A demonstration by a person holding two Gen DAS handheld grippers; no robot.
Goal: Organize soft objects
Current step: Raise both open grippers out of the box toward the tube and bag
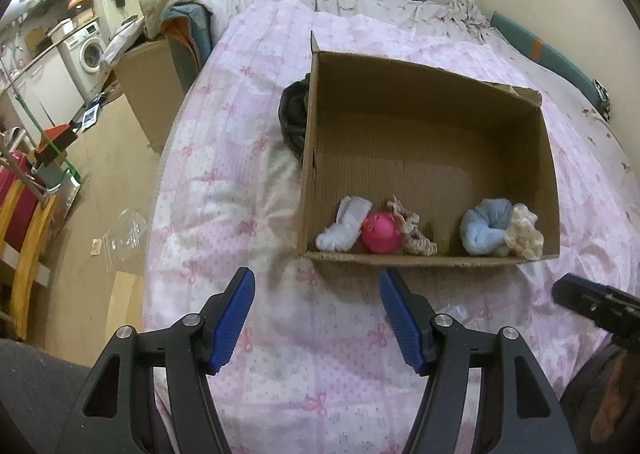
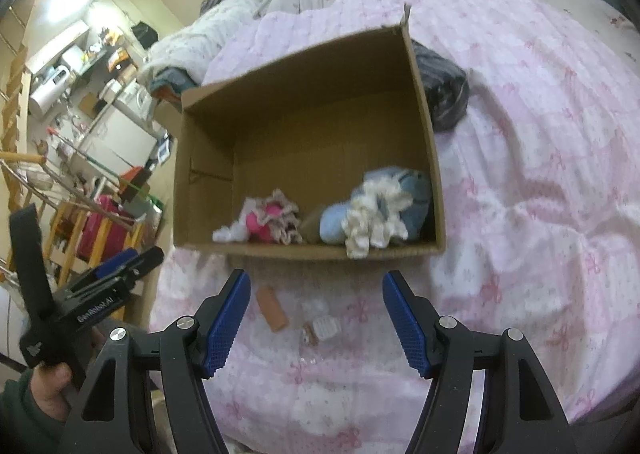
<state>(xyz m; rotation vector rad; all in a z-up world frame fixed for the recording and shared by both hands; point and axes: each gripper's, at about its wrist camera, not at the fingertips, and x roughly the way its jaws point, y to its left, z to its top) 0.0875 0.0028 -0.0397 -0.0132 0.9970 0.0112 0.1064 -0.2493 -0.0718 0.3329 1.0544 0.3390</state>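
My left gripper (image 1: 316, 308) hangs over the pink quilt (image 1: 224, 190) with its blue pads well apart and nothing between them. My right gripper (image 2: 316, 310) is spread the same way, also empty, tilted down toward the bedding. In the right wrist view I can see the left gripper at the lower left, gripped by a hand (image 2: 48, 386) in a dark green sleeve.

Just past both sets of tips sits the open cardboard box (image 1: 400, 78), resting on the quilt. The soft things lie along its near wall. On the left side are a white sock (image 1: 344, 226), a pink ball-shaped toy (image 1: 382, 232) touching it, and a beige frilly scrunchie (image 1: 416, 230) against the toy. On the right side are a light blue plush piece (image 1: 484, 226) and a cream crocheted piece (image 1: 524, 236) pressed beside it.

On the quilt between my right gripper and the box lie a small orange-brown cylinder (image 2: 272, 308) and, near it, a small white ridged item (image 2: 325, 328); the view there is blurred, so I can't say what they are. A dark bundle (image 1: 294, 118), possibly a bag, sits on the quilt touching the box's outer side wall.
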